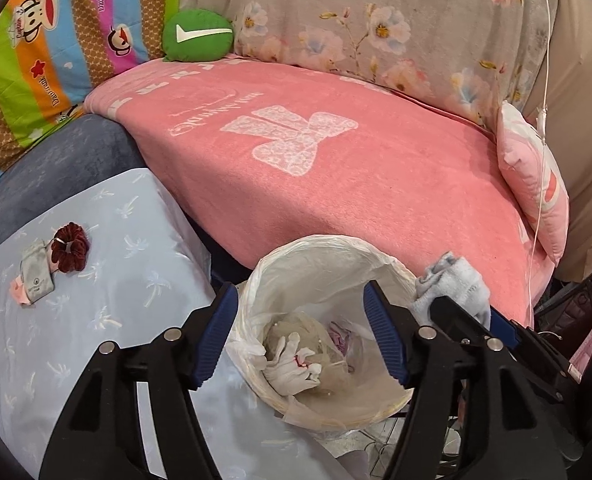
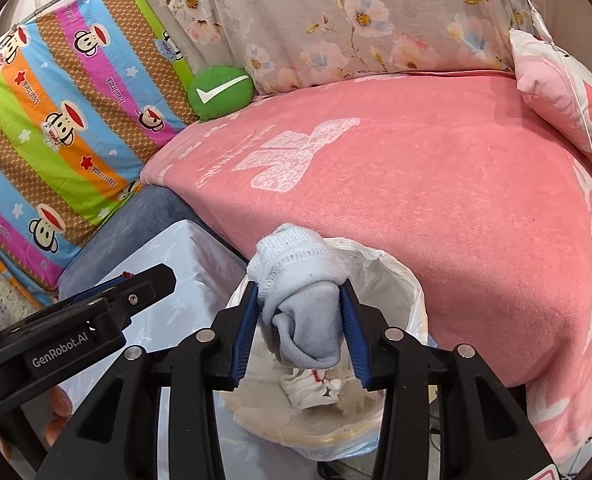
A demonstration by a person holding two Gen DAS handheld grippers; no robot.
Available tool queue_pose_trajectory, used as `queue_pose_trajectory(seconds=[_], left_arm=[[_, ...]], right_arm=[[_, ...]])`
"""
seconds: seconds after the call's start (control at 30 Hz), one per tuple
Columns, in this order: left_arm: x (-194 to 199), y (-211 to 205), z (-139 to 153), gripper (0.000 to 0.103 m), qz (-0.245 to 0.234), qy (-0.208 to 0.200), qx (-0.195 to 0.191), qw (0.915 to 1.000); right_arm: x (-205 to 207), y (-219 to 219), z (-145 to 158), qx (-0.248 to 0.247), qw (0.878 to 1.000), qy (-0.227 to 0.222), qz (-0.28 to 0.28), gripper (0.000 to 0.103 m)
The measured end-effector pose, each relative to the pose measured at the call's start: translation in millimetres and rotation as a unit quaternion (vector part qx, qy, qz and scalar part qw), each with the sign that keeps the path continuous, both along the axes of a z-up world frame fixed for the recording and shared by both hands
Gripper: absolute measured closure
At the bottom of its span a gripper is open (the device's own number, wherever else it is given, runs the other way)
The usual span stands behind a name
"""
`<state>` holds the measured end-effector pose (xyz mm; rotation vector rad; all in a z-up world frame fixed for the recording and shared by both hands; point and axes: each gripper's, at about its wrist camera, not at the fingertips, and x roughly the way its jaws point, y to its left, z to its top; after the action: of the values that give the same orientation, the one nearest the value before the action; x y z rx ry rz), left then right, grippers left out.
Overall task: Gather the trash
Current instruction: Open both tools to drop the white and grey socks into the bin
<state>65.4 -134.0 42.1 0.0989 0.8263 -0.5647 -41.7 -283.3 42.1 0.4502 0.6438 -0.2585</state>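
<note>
Two jaws of my right gripper [image 2: 301, 322] clamp a rolled white sock [image 2: 300, 300] above the lined trash bin [image 2: 410, 280] beside the pink bed [image 2: 436, 200]. My left gripper [image 1: 300, 334] hangs spread apart over that bin, gripping nothing.

pink-blanketed bed [image 1: 376, 184] with floral curtain [image 1: 376, 20] behind.

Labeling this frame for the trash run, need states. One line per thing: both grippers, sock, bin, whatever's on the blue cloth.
right gripper: shut on sock, above the bin mouth
sock: bunched, clamped between the fingers, not yet dropped
left gripper: open, holds nothing
trash bin: upright, bag-lined, partly filled
white glove: crumpled inside the bin
scrunchie: lying on the blue cloth, untouched
grey pouch: lying beside the scrunchie
</note>
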Motion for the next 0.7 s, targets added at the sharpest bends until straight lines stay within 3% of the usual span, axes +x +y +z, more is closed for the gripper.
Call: queue_pose_trajectory(seconds=[0.7], left_arm=[[0, 17, -6, 0.041, 0.020, 0.006, 0.003, 0.9998]], right_arm=[[6, 15, 2, -0.012, 1.000, 0.004, 0.021, 0.058]])
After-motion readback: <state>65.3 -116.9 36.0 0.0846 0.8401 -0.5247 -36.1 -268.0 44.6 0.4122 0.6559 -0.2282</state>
